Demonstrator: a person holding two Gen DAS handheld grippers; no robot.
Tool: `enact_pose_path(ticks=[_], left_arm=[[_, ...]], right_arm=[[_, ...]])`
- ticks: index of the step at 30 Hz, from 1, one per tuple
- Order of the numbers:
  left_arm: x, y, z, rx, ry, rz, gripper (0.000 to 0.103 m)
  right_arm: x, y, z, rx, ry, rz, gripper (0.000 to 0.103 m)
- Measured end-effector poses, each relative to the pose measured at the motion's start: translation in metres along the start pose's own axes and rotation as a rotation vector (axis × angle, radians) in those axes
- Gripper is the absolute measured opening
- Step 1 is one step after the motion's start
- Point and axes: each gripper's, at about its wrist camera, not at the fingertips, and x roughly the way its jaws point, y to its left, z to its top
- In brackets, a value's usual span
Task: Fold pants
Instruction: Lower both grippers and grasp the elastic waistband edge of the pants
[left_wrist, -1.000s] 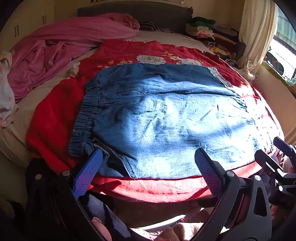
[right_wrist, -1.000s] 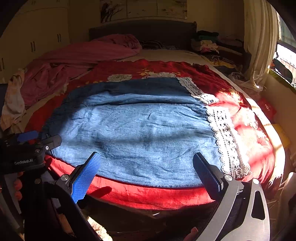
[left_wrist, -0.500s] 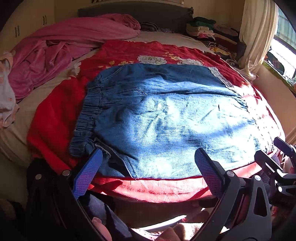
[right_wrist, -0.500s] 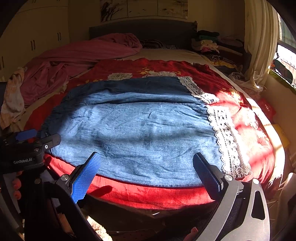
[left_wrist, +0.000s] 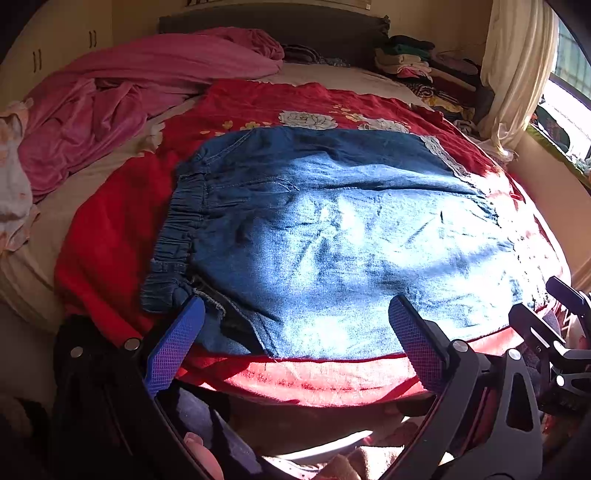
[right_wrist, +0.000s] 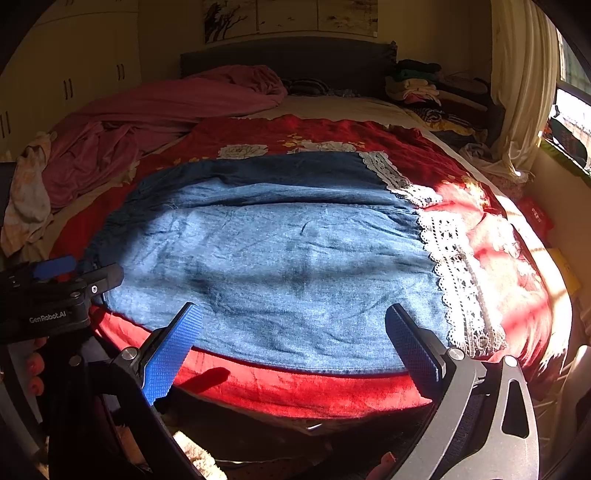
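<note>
Here, nearest the lenses, the left gripper (left_wrist: 295, 343) and the right gripper (right_wrist: 291, 341) both hang with blue pads spread wide, holding nothing, just off the near edge of the red floral quilt (right_wrist: 303, 391). Beyond them the wide blue denim pants (right_wrist: 280, 266) lie flat across it, elastic waistband (left_wrist: 181, 229) at left, white lace hem (right_wrist: 458, 280) at right. Pinch the near edge at both ends together (pads well onto cloth), lift evenly, carry it toward the far leg

Sunlight from the window (right_wrist: 570, 110) (cream curtain (right_wrist: 521, 88) beside it) falls across the bed (right_wrist: 332, 107), dark headboard (right_wrist: 288, 61) behind.
</note>
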Motion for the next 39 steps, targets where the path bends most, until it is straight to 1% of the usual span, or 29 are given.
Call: enact_pose_path(ticks=[4, 9, 13, 14, 16, 18, 22, 26, 29, 31, 32, 34, 36, 38, 39], left_arm=[[0.001, 0.001, -0.001, -0.003, -0.002, -0.002, 0.094], [0.004, 0.003, 0.001, -0.005, -0.002, 0.0, 0.094], [0.01, 0.012, 0.008, -0.015, -0.007, 0.001, 0.094], [0.012, 0.015, 0.011, -0.02, -0.008, 0.004, 0.094], [0.017, 0.025, 0.017, -0.034, -0.005, 0.017, 0.094], [0.023, 0.037, 0.026, -0.05, -0.005, 0.022, 0.094], [0.04, 0.066, 0.048, -0.083, 0.011, 0.026, 0.094], [0.057, 0.096, 0.074, -0.108, 0.013, 0.074, 0.094], [0.069, 0.114, 0.095, -0.108, 0.008, 0.118, 0.094], [0.081, 0.125, 0.107, -0.116, 0.023, 0.105, 0.094], [0.088, 0.131, 0.113, -0.132, 0.037, 0.095, 0.094], [0.102, 0.14, 0.123, -0.139, 0.054, 0.072, 0.094], [0.117, 0.145, 0.131, -0.121, 0.072, 0.054, 0.094], [0.131, 0.146, 0.138, -0.081, 0.092, 0.019, 0.094], [0.138, 0.148, 0.141, -0.075, 0.104, 0.014, 0.094]], right_arm=[[0.002, 0.001, 0.002, -0.002, -0.002, 0.002, 0.099], [0.007, -0.001, 0.005, 0.015, 0.004, 0.029, 0.099], [0.015, -0.003, 0.015, 0.011, 0.006, 0.039, 0.099], [0.017, -0.005, 0.02, 0.017, 0.004, 0.053, 0.099], [0.022, -0.006, 0.032, 0.017, -0.002, 0.066, 0.099], [0.029, -0.005, 0.048, -0.011, -0.009, 0.071, 0.099], [0.051, -0.002, 0.082, -0.041, 0.005, 0.13, 0.099], [0.078, 0.003, 0.117, -0.058, 0.029, 0.198, 0.099], [0.1, 0.005, 0.139, -0.072, 0.048, 0.217, 0.099], [0.114, 0.008, 0.153, -0.086, 0.065, 0.214, 0.099], [0.122, 0.011, 0.16, -0.099, 0.075, 0.228, 0.099], [0.137, 0.017, 0.173, -0.14, 0.094, 0.223, 0.099], [0.153, 0.027, 0.183, -0.208, 0.112, 0.219, 0.099], [0.168, 0.038, 0.191, -0.268, 0.13, 0.209, 0.099], [0.173, 0.042, 0.194, -0.282, 0.131, 0.207, 0.099]])
